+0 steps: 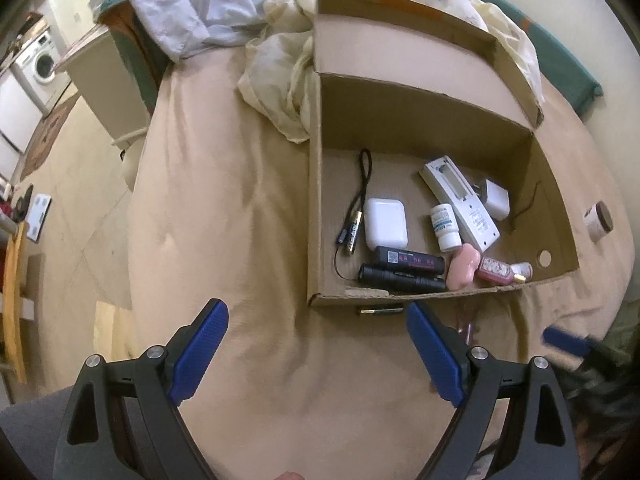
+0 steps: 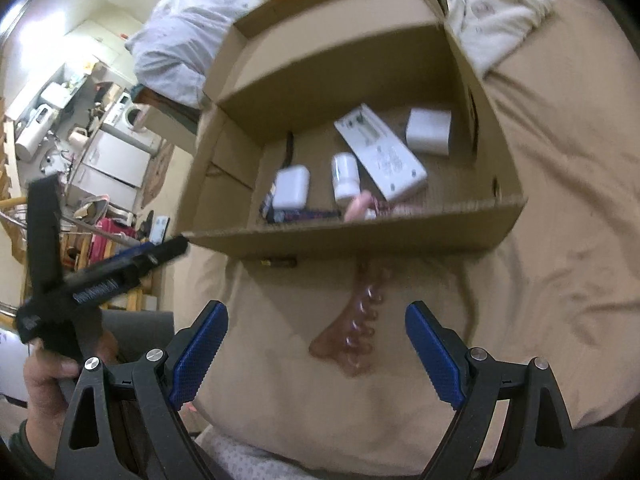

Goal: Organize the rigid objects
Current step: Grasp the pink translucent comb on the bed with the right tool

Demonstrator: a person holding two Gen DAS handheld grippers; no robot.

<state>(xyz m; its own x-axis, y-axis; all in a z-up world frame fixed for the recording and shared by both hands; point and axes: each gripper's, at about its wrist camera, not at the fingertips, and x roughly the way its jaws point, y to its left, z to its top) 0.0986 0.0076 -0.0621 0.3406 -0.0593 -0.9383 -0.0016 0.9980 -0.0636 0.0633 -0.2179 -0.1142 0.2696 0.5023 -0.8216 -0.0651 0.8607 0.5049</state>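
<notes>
An open cardboard box lies on the beige bed. It holds a white remote, an earbud case, a pill bottle, a black torch, a pink perfume bottle and other small items. A battery rests on the sheet against the box's near wall. My left gripper is open over bare sheet, just short of that battery. A pink translucent hair claw lies between the open fingers of my right gripper, untouched.
A small round jar lies on the bed right of the box. Crumpled bedding is piled behind the box. A hand holds the left gripper at the bed's left edge, where the floor drops away.
</notes>
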